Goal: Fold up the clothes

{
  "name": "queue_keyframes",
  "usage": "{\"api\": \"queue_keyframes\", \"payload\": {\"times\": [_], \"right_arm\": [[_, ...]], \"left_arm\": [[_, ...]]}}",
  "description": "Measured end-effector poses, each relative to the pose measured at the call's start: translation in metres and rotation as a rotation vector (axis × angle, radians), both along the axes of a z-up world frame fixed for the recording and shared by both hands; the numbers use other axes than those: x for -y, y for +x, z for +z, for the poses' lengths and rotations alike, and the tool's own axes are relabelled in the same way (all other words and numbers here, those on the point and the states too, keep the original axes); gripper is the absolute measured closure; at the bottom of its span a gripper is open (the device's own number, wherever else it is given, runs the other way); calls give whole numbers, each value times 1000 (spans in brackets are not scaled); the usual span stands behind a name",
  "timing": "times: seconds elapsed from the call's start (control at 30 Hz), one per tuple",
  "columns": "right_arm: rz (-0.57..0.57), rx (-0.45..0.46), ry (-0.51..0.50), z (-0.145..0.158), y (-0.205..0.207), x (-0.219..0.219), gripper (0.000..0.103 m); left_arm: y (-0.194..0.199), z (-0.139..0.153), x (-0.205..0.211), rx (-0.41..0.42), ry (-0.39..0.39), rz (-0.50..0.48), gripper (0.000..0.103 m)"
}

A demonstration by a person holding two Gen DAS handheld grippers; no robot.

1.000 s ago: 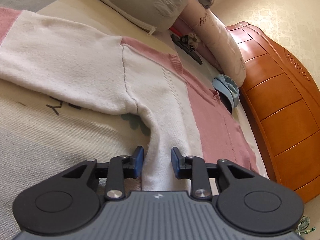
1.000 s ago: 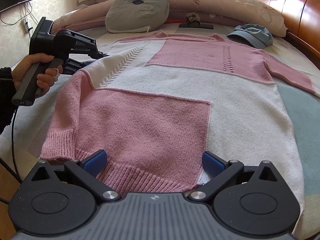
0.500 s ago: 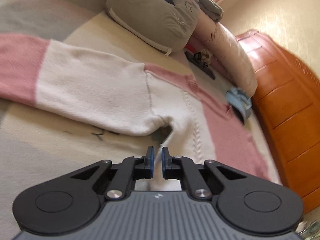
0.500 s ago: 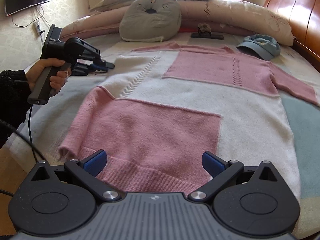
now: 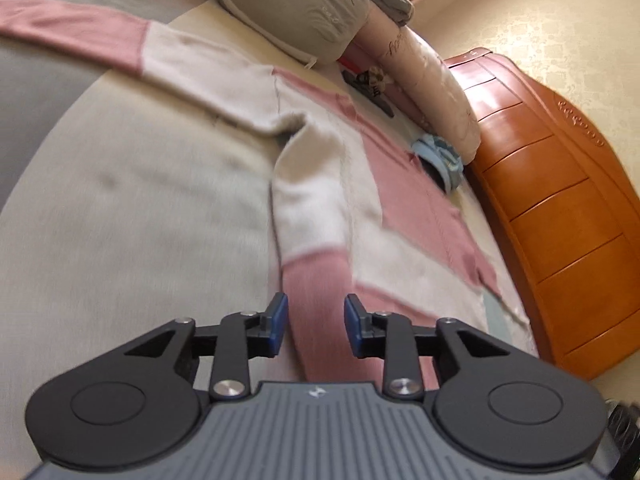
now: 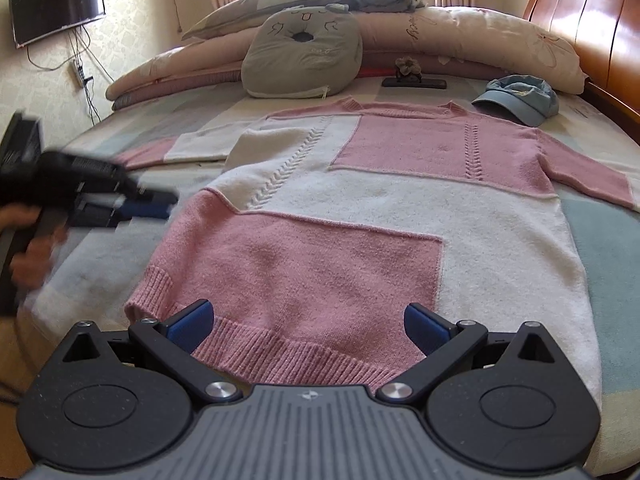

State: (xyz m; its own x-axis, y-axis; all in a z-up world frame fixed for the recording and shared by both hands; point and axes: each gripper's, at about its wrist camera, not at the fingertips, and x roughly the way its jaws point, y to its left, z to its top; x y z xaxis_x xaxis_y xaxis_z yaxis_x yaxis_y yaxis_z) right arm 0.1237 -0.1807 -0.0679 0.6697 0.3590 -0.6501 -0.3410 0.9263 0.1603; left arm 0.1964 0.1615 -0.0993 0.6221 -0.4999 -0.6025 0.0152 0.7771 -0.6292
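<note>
Here the left gripper (image 5: pixel 316 326) (jaws just parting) overhangs the sweater (image 5: pixel 320 276).

Pink-and-white sweater (image 6: pixel 360 216) flat, front up, on bed

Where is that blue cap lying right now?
In the right wrist view the blue cap lies on the bed's far right, beside the sweater's shoulder, just before the long pillow.
</note>
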Motion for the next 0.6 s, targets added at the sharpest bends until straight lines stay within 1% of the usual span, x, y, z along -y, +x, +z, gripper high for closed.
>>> {"api": "queue_keyframes", "payload": {"times": [0.03,0.17,0.2,0.33,0.37,0.47,0.5,0.53,0.57,0.6], "right_arm": [[0,3,6,0,-1,1,0],[2,13,19,1,-5,3,0],[1,17,23,2,-6,3,0],[-11,37,42,6,-12,9,0],[-16,44,45,7,-13,11,0],[-34,54,60,8,-16,18,0],[-40,55,65,8,-17,20,0],[-47,56,70,8,-17,23,0],[-54,55,75,8,-17,24,0],[-59,55,80,9,-18,26,0]], "left_arm": [[-7,-1,3,-7,0,3,68],[-29,-4,18,-23,11,12,64],[-29,-4,26,-21,50,12,62],[-32,-2,56,-11,207,13,62],[-33,1,66,-4,264,9,61],[-36,5,95,25,387,-24,64],[-38,5,100,33,396,-24,73],[-39,6,101,32,380,-22,80],[-40,6,101,31,363,-19,83],[-41,7,99,28,343,-17,91]]}}
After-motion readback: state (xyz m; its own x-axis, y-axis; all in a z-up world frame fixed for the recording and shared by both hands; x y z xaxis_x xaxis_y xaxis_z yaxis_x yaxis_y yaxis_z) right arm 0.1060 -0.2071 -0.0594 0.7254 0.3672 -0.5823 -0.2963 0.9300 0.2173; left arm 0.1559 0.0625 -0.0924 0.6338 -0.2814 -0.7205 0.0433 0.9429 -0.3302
